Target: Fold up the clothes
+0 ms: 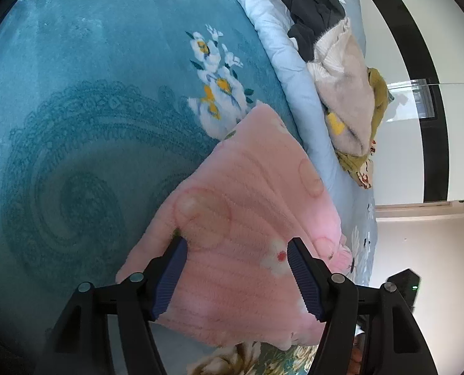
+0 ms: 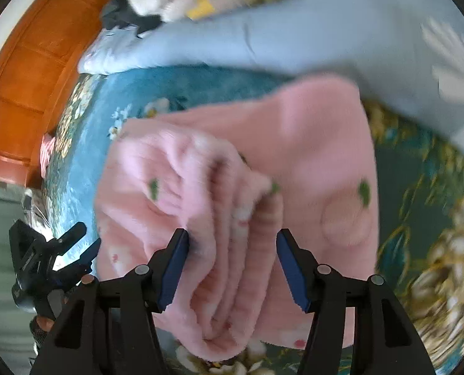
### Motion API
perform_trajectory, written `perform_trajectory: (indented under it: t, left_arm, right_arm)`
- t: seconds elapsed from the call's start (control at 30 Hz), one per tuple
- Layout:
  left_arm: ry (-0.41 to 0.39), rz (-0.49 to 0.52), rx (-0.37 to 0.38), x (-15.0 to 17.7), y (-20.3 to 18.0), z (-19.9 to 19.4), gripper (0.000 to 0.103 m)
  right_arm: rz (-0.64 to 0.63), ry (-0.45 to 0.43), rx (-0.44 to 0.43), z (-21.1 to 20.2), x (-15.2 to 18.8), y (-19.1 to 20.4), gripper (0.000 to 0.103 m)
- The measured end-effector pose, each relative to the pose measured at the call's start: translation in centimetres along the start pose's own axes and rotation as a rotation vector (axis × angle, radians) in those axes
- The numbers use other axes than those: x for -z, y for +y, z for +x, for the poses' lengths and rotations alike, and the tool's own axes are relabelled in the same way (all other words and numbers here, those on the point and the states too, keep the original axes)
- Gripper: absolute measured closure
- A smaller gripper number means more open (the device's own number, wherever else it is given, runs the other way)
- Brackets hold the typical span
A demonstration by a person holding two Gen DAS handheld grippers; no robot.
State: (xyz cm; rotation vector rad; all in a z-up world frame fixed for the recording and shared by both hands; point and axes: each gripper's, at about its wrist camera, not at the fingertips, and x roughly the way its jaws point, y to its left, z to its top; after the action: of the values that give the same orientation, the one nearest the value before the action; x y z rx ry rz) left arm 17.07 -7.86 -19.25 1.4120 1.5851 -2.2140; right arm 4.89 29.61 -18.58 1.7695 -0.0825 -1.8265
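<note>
A pink fleece garment [image 1: 247, 193] with small flower and circle patterns lies folded on a teal blanket [image 1: 91, 93]. My left gripper [image 1: 236, 250] hovers over its near part, open, with the flat pink cloth showing between the blue pads. In the right wrist view the same pink garment [image 2: 310, 143] is bunched into thick folds. My right gripper [image 2: 232, 240] stands open astride those folds, and a gap shows beside the right pad. The left gripper [image 2: 60, 256] also shows at the lower left of that view.
A light blue quilt [image 1: 282, 62] runs along the blanket's far side, with a pile of cream, dark and mustard clothes [image 1: 344, 93] on it. An orange wooden headboard [image 2: 28, 78] rises at the left. A white wall and dark window frame [image 1: 432, 93] stand beyond the bed.
</note>
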Motion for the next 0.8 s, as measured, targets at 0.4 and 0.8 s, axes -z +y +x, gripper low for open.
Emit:
perform_trajectory:
  t: [0.4, 0.8]
  left_arm:
    - [-0.002, -0.007, 0.001, -0.1, 0.2, -0.1, 0.032]
    - [-0.008, 0.043, 0.092, 0.1, -1.0, -0.6, 0.030]
  right_arm:
    - [0.150, -0.055, -0.154, 1.0, 0.5, -0.6, 0.061]
    - [0.014, -0.201, -0.245, -7.5, -1.2, 2.6, 0.076]
